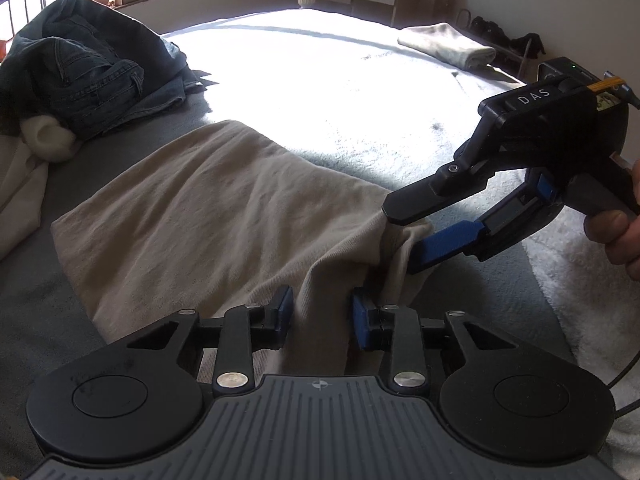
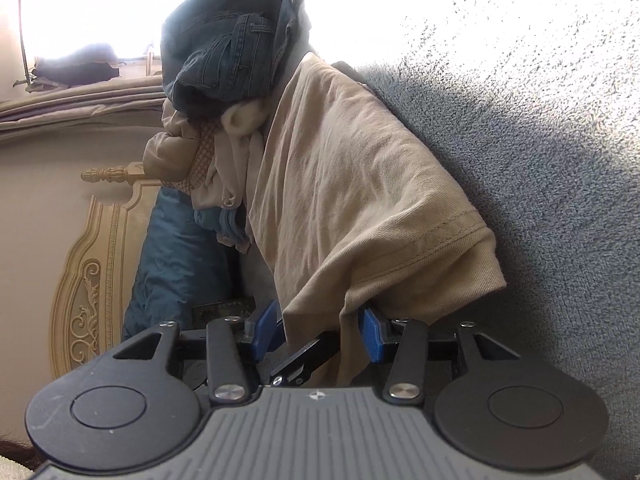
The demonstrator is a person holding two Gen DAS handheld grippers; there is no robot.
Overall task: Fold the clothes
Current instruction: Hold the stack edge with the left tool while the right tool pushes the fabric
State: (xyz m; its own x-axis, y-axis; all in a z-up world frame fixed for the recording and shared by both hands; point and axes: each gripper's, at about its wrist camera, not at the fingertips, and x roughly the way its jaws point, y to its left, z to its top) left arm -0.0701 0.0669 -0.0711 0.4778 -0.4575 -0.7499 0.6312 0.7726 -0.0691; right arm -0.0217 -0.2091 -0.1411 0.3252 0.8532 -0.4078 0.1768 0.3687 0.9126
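Note:
A beige T-shirt [image 1: 208,208] lies spread on the grey bed cover [image 1: 460,300], its near edge raised off the bed. My left gripper [image 1: 324,316] is shut on a bunched fold of that edge, which fills the gap between its blue pads. Just to the right, a hand holds my right gripper [image 1: 400,240] with its jaws apart around the shirt's corner. In the right wrist view the hemmed sleeve [image 2: 440,248] hangs between the right gripper's [image 2: 318,330] spread fingers, with part of the left gripper below it.
A heap of dark jeans [image 1: 84,68] and other clothes sits at the bed's far left. A folded pale garment [image 1: 448,46] rests at the far right. A white fluffy rug [image 1: 592,280] lies to the right. The carved headboard [image 2: 92,280] shows in the right wrist view.

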